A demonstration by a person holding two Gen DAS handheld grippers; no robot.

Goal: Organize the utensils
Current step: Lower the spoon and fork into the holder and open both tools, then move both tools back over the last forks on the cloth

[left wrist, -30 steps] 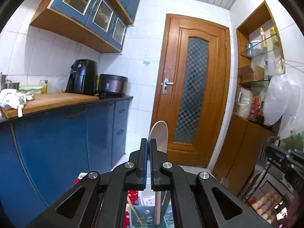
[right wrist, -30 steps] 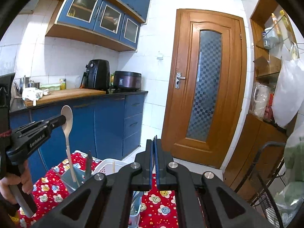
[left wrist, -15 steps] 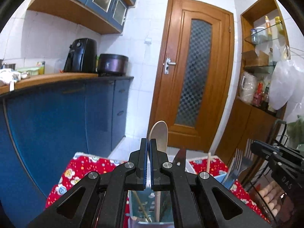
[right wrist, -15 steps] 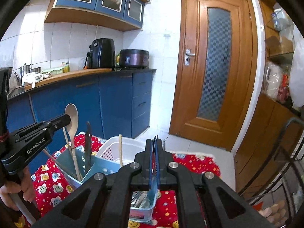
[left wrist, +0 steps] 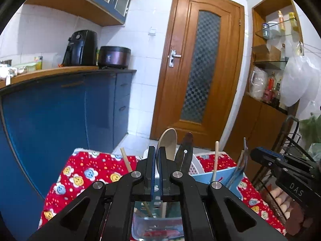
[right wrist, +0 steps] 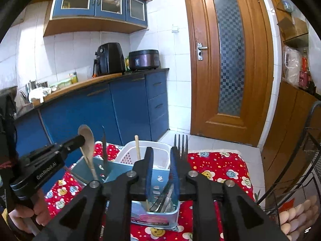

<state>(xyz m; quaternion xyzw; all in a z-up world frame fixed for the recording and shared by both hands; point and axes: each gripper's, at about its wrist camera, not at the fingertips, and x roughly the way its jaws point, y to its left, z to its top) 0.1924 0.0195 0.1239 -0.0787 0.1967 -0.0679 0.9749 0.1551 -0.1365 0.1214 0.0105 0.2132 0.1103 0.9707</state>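
spoon (right wrist: 86, 138) in caddy (right wrist: 118, 169), basket (right wrist: 160, 150) behind, on cloth (right wrist: 216, 164)

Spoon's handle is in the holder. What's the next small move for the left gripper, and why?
Probably open the left gripper to release the wooden spoon: its handle already reaches down into the blue holder among other utensils, so it should stand there unaided.

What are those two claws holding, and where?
Left gripper pinches the wooden spoon just below its bowl. Right gripper jaws have just been opening; the fork beside one pad looks unheld.
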